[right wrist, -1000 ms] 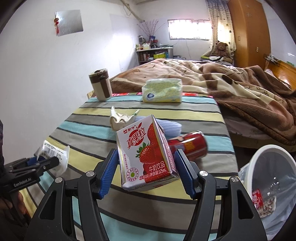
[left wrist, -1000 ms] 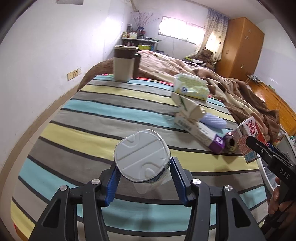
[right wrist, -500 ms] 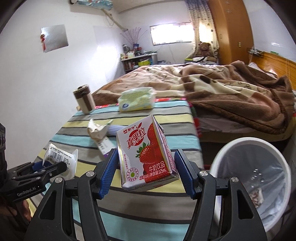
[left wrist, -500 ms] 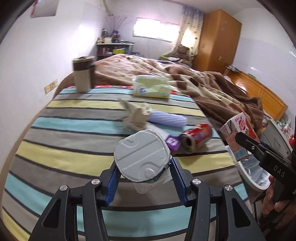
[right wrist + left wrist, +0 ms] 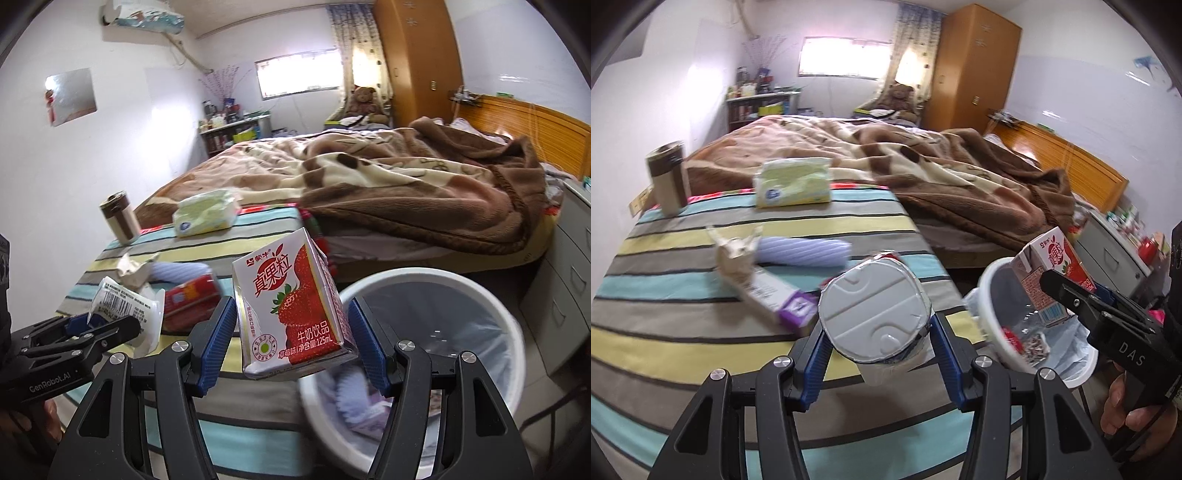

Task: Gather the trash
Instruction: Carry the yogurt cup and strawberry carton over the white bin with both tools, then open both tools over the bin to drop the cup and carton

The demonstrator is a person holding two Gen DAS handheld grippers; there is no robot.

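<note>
My left gripper is shut on a foil-lidded plastic cup, held above the striped table near its right edge; the cup also shows in the right wrist view. My right gripper is shut on a strawberry milk carton, held over the near rim of the white trash bin. In the left wrist view the carton hangs above the bin, which has a liner and some trash inside. A red can, a crumpled box and a lilac ribbed tube lie on the table.
A tissue pack and a brown tumbler stand at the table's far side. The bed with a brown blanket lies beyond. A grey drawer cabinet stands right of the bin.
Both grippers have swung to the right with their loads. The bin has come closer, and the carton now hangs over its rim.
</note>
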